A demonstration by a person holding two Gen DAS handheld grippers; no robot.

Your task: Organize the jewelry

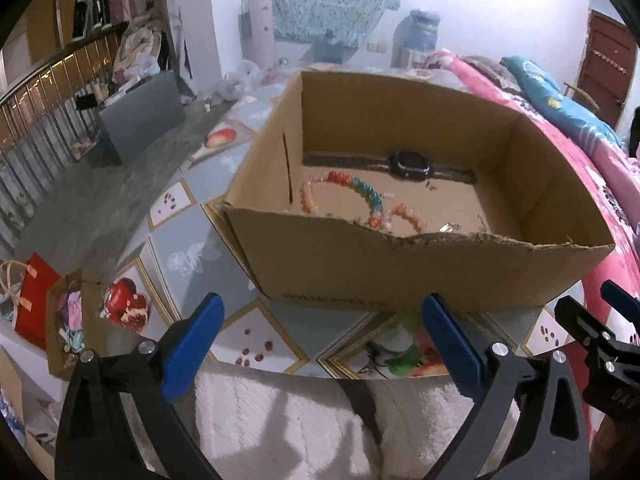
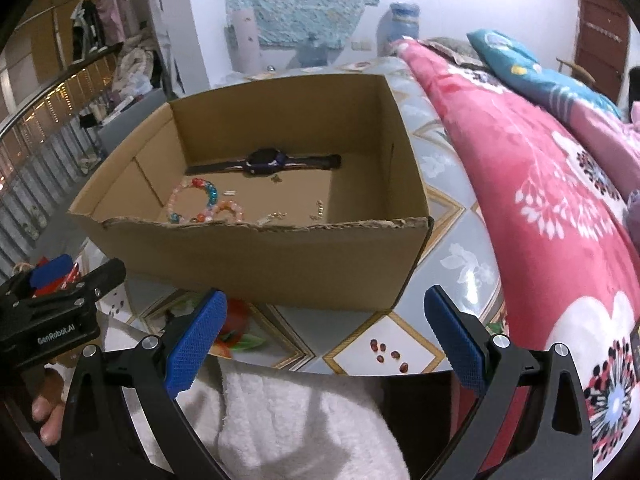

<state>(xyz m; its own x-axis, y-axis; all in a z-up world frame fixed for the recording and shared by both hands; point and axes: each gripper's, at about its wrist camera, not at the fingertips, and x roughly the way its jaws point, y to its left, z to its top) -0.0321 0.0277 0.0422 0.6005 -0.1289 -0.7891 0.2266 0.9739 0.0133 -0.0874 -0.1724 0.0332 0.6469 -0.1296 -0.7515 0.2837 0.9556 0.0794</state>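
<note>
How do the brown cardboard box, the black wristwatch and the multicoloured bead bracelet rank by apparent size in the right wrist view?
1. Brown cardboard box, by far.
2. Black wristwatch, strap laid out flat.
3. Multicoloured bead bracelet, not far behind; it lies nearer the camera, so this order is unsure.

Left claw (image 1: 322, 344) and right claw (image 2: 326, 342), black curved arms, ribbed blue pads, silver screws, white "GenRobot.AI" lettering, fluffy white garment (image 2: 288, 420) beneath

Matt cardboard box (image 1: 400, 272), glossy glass-like beads (image 1: 360, 188), fluffy white cloth (image 1: 288, 416).
</note>
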